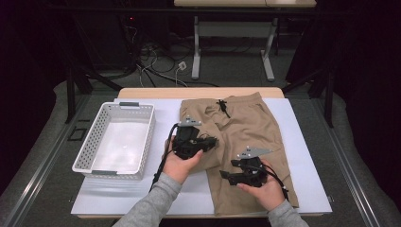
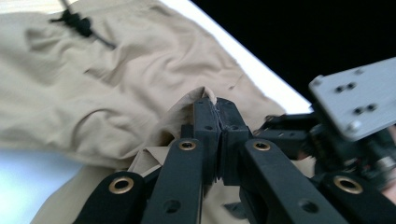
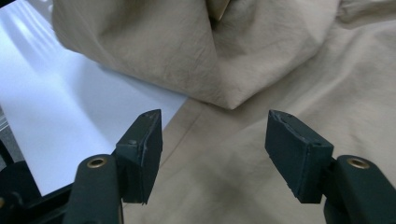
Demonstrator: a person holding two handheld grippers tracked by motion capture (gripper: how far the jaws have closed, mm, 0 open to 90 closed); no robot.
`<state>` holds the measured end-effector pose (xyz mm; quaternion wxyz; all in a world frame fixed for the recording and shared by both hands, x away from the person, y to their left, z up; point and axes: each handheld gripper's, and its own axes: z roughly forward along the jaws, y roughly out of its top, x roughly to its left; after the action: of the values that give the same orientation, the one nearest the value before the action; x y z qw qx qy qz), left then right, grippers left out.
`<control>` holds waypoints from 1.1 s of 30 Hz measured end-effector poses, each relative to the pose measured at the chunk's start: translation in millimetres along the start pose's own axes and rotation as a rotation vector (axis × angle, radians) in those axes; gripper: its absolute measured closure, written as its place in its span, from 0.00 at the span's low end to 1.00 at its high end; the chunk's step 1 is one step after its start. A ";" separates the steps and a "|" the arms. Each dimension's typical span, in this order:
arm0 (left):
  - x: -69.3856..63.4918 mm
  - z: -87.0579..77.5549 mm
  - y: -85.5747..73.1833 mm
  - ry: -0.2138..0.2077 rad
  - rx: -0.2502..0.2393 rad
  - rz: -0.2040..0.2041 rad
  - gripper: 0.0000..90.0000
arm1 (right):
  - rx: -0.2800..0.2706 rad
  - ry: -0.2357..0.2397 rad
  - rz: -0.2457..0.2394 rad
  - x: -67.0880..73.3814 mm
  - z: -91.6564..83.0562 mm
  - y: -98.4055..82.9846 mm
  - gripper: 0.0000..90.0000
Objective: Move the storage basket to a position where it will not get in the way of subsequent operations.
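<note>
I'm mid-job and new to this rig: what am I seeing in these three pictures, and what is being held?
A person works with a hand-held gripper in each hand. The high view looks down on a white-covered table bearing beige shorts and an empty white basket. The other two pictures come from cameras riding on the grippers. The left gripper is shut on a pinch of the shorts' fabric. The right gripper is open over the shorts, holding nothing.

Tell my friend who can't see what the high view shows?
A person's left gripper pinches and lifts a fold of tan shorts on a white table. The right gripper rests open on the shorts. A white basket sits to the left.
</note>
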<state>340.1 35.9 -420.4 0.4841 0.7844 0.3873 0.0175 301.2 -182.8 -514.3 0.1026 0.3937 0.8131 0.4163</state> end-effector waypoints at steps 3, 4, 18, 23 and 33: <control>-6.2 -0.2 12.3 -0.037 -0.025 -0.008 0.98 | -0.014 -0.005 0.014 -3.6 -4.2 0.8 0.40; -9.9 -1.9 17.9 -0.050 -0.041 -0.005 0.98 | -0.017 -0.006 0.018 -4.2 -5.1 0.9 0.40; 12.9 -33.1 22.5 0.050 -0.094 -0.005 0.98 | -0.025 -0.009 0.020 -6.2 -7.8 3.1 0.41; 44.6 -53.1 5.0 0.117 -0.115 -0.076 0.98 | -0.012 0.002 0.002 0.9 -0.7 4.0 0.41; 83.6 -105.9 -26.6 0.203 -0.195 -0.166 0.98 | 0.027 0.058 -0.037 26.4 20.2 9.9 0.44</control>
<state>340.2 173.3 -413.8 0.5158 0.6933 0.4944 0.0942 299.1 -148.2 -515.3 0.0812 0.3677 0.8284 0.4147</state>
